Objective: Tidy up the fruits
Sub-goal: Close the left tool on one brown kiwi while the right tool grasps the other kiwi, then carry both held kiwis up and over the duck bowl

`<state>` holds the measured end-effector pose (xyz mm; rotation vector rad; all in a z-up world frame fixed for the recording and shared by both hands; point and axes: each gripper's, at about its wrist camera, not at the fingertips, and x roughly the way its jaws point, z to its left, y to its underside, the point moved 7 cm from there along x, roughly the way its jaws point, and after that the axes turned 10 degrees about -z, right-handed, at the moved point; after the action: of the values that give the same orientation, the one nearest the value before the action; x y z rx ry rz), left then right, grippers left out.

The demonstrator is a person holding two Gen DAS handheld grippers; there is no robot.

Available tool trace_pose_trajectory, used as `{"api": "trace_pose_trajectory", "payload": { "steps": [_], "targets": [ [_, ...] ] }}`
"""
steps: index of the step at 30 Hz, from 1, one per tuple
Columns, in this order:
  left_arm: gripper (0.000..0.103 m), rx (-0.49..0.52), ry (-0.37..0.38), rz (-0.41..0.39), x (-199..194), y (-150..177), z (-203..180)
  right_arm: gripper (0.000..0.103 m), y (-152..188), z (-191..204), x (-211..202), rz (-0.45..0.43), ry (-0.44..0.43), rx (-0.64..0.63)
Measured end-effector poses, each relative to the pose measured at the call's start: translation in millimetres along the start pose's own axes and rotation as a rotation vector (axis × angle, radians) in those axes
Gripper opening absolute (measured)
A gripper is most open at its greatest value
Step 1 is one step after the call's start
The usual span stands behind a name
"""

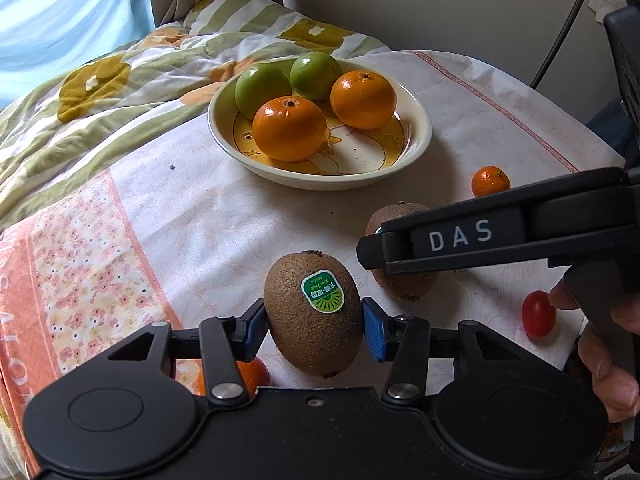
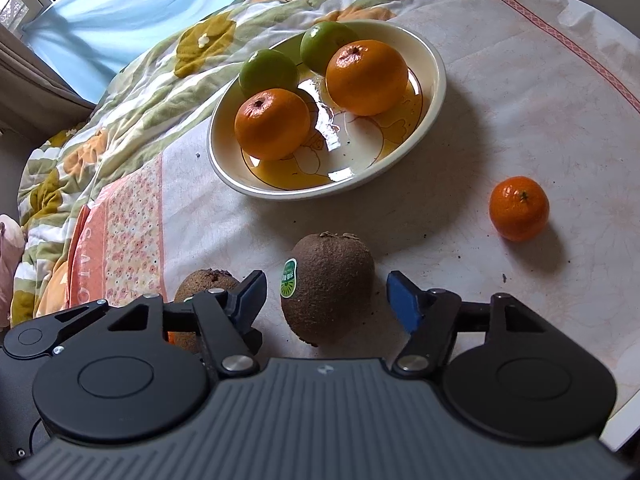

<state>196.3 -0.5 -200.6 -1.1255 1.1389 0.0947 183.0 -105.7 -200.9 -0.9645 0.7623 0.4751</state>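
Left claw (image 1: 314, 322) pinches a stickered kiwi (image 1: 313, 314) between its blue pads, fruit touching both; whether it is lifted off the surface (image 1: 224, 216) I cannot tell. Small orange fruit (image 1: 252, 376) sits partly hidden under that claw. Bowl (image 1: 416, 144) further back already holds two green apples (image 1: 262, 86) and two oranges (image 1: 289, 128), so about half looks sorted. Right claw (image 2: 324, 296) is spread wide around the second kiwi (image 2: 328, 286), pads apart from it on both sides, kiwi resting on the surface, not yet gripped. Further right, a small mandarin (image 2: 519, 208) lies alone, well apart from the bowl. A cherry tomato (image 1: 538, 314) lies near the right hand (image 1: 608, 356). Left to do, by my read: both kiwis, mandarin, tomato, hidden orange fruit.
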Motion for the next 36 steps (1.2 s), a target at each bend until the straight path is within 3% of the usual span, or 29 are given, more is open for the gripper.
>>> {"api": "trace_pose_trajectory", "payload": {
  "steps": [8,19,36],
  "targets": [
    [0.054,-0.005,-0.01,-0.008,-6,2,2,0.067,1,1,3,0.0,0.01,-0.019],
    [0.054,-0.018,-0.022,-0.032,-17,-2,1,0.066,-2,-1,-8,-0.021,0.003,-0.014],
    [0.054,-0.068,-0.115,-0.165,-67,-55,-16,0.066,-59,-6,-75,-0.142,-0.07,-0.099]
  ]
}}
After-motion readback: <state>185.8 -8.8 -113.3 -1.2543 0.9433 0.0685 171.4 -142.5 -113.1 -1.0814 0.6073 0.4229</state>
